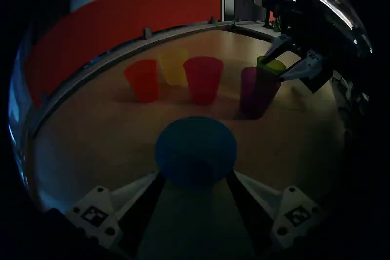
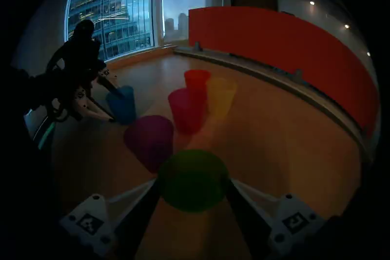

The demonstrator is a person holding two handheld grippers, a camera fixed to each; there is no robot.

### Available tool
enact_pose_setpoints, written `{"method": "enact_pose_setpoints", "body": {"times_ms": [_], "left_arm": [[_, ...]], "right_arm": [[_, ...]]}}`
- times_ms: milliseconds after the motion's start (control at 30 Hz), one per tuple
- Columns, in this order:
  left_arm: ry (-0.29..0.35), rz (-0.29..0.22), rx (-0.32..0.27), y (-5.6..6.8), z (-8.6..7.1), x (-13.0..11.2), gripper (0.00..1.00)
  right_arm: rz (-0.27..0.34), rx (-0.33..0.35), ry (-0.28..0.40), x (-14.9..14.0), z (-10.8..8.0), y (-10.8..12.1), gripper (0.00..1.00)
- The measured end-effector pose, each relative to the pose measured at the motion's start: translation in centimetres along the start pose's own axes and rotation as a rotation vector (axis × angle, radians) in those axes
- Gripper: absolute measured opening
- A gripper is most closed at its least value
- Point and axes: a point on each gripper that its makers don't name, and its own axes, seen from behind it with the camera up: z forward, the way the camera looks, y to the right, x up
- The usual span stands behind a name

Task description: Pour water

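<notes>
My left gripper [image 1: 196, 176] is shut on a blue cup [image 1: 196, 148], which stands upright on the wooden table [image 1: 107, 138]. In the right gripper view that blue cup [image 2: 123, 105] is at the left, held by the same gripper [image 2: 113, 106]. My right gripper [image 2: 193, 184] is shut on a green cup [image 2: 193, 177]. Seen from the left gripper view, the green cup [image 1: 272, 65] stands behind a purple cup [image 1: 257, 91], with the right gripper [image 1: 274, 68] around it. I cannot tell whether either cup holds water.
Between the two held cups stand a purple cup [image 2: 150, 140], a red cup [image 1: 203, 79], an orange cup [image 1: 143, 80] and a yellow cup [image 1: 174, 65]. A red wall panel [image 1: 126, 16] runs behind the table's far edge. Large windows [image 2: 112, 11] lie beyond.
</notes>
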Motion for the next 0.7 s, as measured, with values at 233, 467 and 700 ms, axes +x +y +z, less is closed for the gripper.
{"method": "enact_pose_setpoints", "body": {"times_ms": [233,467,700], "left_arm": [[-0.017,0.000,0.015,0.0,-0.2,-0.6,0.91],[-0.008,-0.019,0.039,-0.1,-1.1,-0.8,0.91],[0.024,-0.069,0.066,-0.1,-2.6,-1.2,0.91]], "right_arm": [[0.000,-0.001,-0.003,-0.2,0.0,0.0,0.95],[-0.004,-0.016,-0.004,-0.4,-0.5,-0.1,1.00],[-0.004,-0.044,-0.004,-1.2,-2.2,0.1,1.00]]}}
